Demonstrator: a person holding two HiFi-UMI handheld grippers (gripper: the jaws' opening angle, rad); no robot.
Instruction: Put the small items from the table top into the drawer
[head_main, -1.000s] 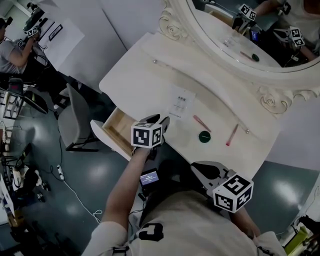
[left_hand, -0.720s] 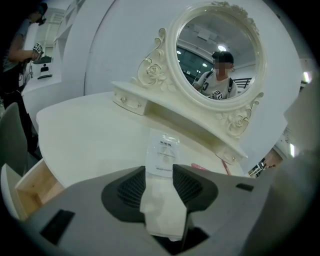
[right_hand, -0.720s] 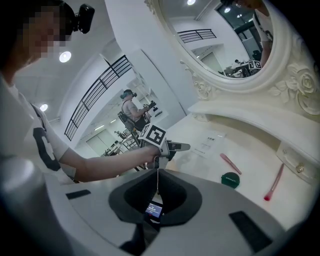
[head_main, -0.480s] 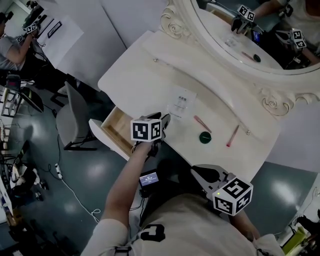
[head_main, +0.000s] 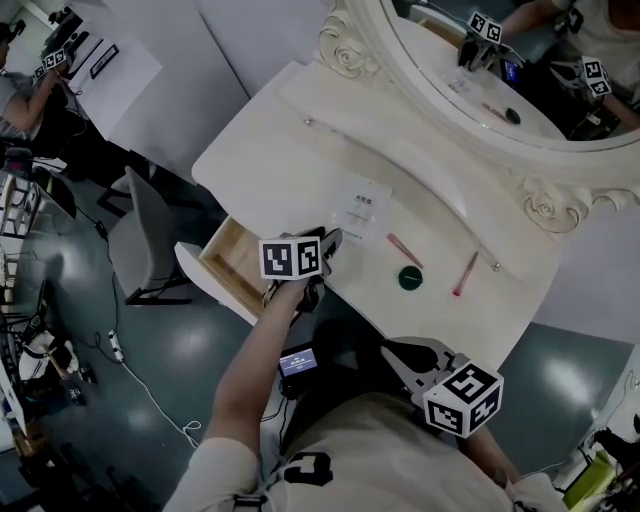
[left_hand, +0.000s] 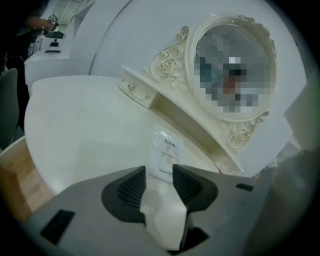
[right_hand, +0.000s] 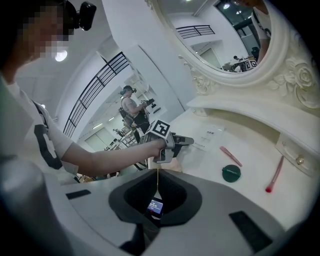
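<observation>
On the white dressing table (head_main: 280, 150) lie a clear printed packet (head_main: 362, 210) (left_hand: 165, 157), a pink stick (head_main: 404, 249), a dark green round disc (head_main: 409, 278) and a red stick (head_main: 464, 271). My left gripper (head_main: 328, 243) (left_hand: 159, 170) hovers at the table's front edge, open and empty, with the packet lying just ahead in line with the gap. The wooden drawer (head_main: 232, 262) stands pulled out below and left of it. My right gripper (head_main: 400, 355) (right_hand: 157, 172) hangs off the table's front, shut and holding nothing. The right gripper view also takes in the disc (right_hand: 231, 173) and both sticks.
An oval mirror (head_main: 480, 80) in a carved frame stands on a raised shelf (head_main: 400, 140) along the back. A grey chair (head_main: 140, 240) sits on the floor left of the drawer. Another person (right_hand: 131, 107) works far behind.
My left gripper has sunk a little toward the table's front edge and rolled slightly. The right gripper has kept its place.
</observation>
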